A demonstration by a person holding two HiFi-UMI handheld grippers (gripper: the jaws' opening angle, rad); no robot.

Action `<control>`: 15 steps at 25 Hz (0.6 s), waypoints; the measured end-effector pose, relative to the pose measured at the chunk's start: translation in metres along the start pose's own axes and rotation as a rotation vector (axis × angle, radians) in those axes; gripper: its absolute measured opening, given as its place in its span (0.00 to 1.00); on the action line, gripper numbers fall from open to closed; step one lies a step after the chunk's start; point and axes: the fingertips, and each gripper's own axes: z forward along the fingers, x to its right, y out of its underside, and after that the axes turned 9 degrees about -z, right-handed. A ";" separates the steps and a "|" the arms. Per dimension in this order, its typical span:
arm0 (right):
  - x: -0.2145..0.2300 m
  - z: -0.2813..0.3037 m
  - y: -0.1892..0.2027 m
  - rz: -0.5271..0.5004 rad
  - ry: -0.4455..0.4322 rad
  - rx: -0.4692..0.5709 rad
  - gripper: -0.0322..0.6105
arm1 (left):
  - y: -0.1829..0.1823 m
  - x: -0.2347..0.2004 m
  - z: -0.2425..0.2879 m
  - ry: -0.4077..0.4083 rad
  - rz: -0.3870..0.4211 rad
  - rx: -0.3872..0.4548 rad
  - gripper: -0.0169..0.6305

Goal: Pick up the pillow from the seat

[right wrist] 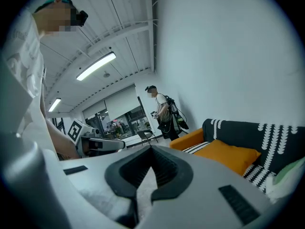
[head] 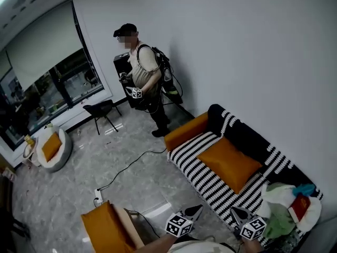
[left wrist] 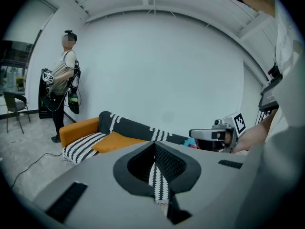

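Head view: orange square pillow (head: 229,164) lies on black-and-white striped sofa (head: 192,162), right of centre. Below, left gripper (head: 198,209) and right gripper (head: 235,211) are fully closed, empty

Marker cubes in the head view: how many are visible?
3. Left cube and right cube sit at the bottom edge, nearest the camera; the third cube is at the standing person's hands by the far wall. That person's body may hide another.

Left claw (head: 198,210) and right claw (head: 235,211) are grey with black ribbed pads (left wrist: 167,163), each bearing a white cube (head: 179,225) of black square markers; the shirt (left wrist: 287,49) is white.
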 end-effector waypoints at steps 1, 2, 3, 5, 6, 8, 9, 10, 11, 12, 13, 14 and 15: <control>0.002 -0.003 0.000 -0.002 -0.006 0.004 0.07 | 0.000 0.003 0.002 -0.004 0.000 0.004 0.04; 0.005 -0.007 0.001 -0.002 -0.006 0.004 0.07 | 0.001 0.007 0.004 -0.005 0.000 0.008 0.04; 0.008 -0.011 0.002 -0.001 -0.002 0.000 0.07 | 0.001 0.011 0.005 -0.005 0.001 0.012 0.04; 0.011 -0.016 0.005 0.001 0.004 -0.008 0.07 | 0.001 0.018 0.003 -0.006 0.009 0.019 0.04; 0.011 -0.018 0.005 0.000 0.005 -0.008 0.07 | 0.001 0.019 0.001 -0.008 0.013 0.022 0.04; 0.012 -0.017 0.004 -0.007 0.005 -0.002 0.07 | -0.001 0.016 -0.001 -0.017 0.016 0.025 0.04; 0.012 -0.017 0.003 -0.010 0.005 0.001 0.07 | -0.002 0.014 -0.001 -0.020 0.014 0.027 0.04; 0.014 -0.016 0.002 -0.011 0.007 0.000 0.07 | -0.004 0.011 0.000 -0.021 0.011 0.029 0.04; 0.015 -0.014 0.003 -0.010 0.011 -0.001 0.07 | -0.004 0.009 0.002 -0.020 0.009 0.029 0.04; 0.018 -0.013 0.003 -0.008 0.018 -0.004 0.07 | -0.006 0.006 0.004 -0.016 0.008 0.028 0.04; 0.021 -0.011 0.004 -0.005 0.028 -0.006 0.07 | -0.007 0.004 0.006 -0.010 0.008 0.025 0.04; 0.025 -0.009 0.003 -0.004 0.038 -0.006 0.07 | -0.009 0.000 0.010 -0.003 0.009 0.021 0.04; 0.029 -0.005 0.002 -0.003 0.047 -0.002 0.07 | -0.012 -0.004 0.014 0.005 0.010 0.018 0.04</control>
